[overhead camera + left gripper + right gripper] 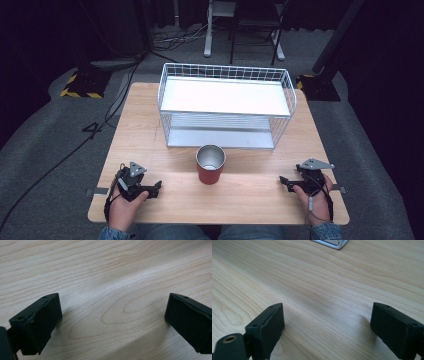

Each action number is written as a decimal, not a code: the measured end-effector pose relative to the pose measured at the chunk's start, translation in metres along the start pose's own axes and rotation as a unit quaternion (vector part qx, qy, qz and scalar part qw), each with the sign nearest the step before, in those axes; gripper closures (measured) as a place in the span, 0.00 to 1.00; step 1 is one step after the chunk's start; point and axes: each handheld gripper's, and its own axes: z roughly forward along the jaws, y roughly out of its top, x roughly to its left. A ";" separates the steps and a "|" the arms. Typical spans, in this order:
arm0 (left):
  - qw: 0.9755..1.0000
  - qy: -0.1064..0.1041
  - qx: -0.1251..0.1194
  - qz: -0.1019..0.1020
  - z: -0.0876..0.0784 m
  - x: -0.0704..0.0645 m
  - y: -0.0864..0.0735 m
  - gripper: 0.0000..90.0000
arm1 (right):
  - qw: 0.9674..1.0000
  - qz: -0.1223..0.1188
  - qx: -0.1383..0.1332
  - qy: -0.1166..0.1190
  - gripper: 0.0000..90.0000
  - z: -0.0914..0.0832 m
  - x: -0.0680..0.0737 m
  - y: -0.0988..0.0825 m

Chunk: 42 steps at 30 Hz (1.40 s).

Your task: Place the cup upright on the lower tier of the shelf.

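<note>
Two grippers rest low on my table (150,130). At left, the left gripper (156,188) lies with jaws spread wide, holding nothing. Midway stands the red cup (210,164), untouched, just before the wire basket (226,104). At right, the right gripper (283,181) gapes empty too, its fingertips partly cut off by the frame edge.

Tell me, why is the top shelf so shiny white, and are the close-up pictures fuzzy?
High view: light glares off the wire rack's top shelf, washing it white. Left gripper view: the near jaws look soft, while the table grain stays sharp. Right gripper view: much the same, with shadows beside the jaws.
</note>
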 end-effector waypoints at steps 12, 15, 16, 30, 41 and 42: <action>0.999 -0.017 -0.044 -0.013 -0.013 -0.001 -0.001 0.17 | 1.000 0.003 -0.001 -0.003 0.14 0.000 0.000 0.000; 0.998 -0.021 -0.055 -0.016 -0.017 -0.003 -0.001 0.17 | 1.000 0.003 0.000 -0.002 0.14 0.000 0.000 0.000; 0.998 -0.024 -0.061 -0.021 -0.020 -0.005 -0.001 0.17 | 1.000 0.003 0.000 -0.002 0.14 0.000 0.000 0.000; 0.991 -0.038 -0.129 -0.020 -0.044 -0.036 0.009 0.17 | 1.000 0.001 -0.002 -0.001 0.15 0.000 0.000 0.000; 0.988 -0.048 -0.144 0.022 -0.049 -0.068 0.019 0.17 | 1.000 0.002 -0.002 -0.002 0.15 0.000 0.000 0.000; 0.987 -0.055 -0.148 0.020 -0.049 -0.072 0.021 0.17 | 1.000 0.002 -0.002 -0.002 0.16 0.000 0.000 0.000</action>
